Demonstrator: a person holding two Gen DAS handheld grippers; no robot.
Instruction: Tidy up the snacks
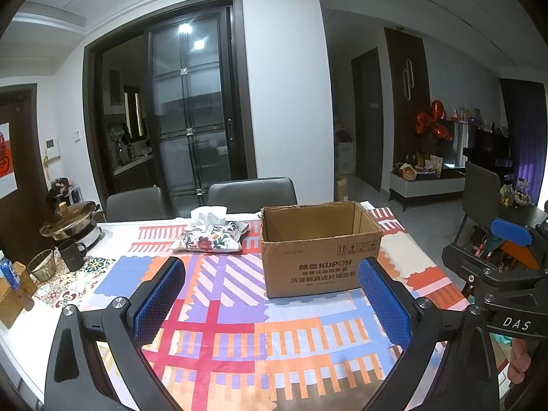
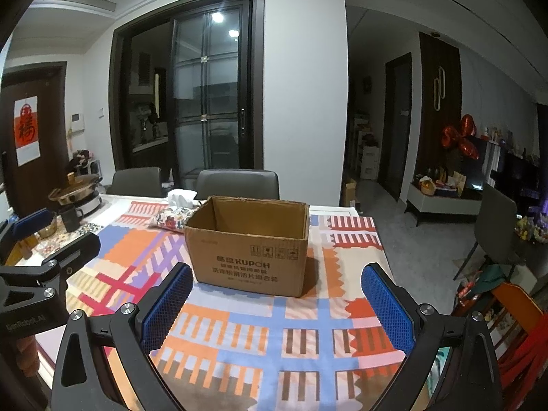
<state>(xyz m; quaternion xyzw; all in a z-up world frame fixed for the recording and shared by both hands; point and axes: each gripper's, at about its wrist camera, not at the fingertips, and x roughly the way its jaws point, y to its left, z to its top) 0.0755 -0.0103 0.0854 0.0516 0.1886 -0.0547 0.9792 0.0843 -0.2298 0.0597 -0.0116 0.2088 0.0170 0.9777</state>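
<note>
An open brown cardboard box (image 1: 320, 250) marked KUPOH stands upright on the patterned tablecloth (image 1: 239, 308); it also shows in the right wrist view (image 2: 248, 243). Its inside looks empty from here. No snacks are in view on the table. My left gripper (image 1: 274, 294) is open and empty, held above the cloth in front of the box. My right gripper (image 2: 277, 301) is open and empty, also in front of the box. The right gripper shows at the right edge of the left wrist view (image 1: 507, 250).
A floral tissue pouch (image 1: 210, 236) lies left of and behind the box. A hot pot (image 1: 70, 222), a black mug (image 1: 72, 253), a glass cup (image 1: 41, 264) and a bottle (image 1: 7, 274) crowd the left end. Two grey chairs (image 1: 251, 190) stand behind the table.
</note>
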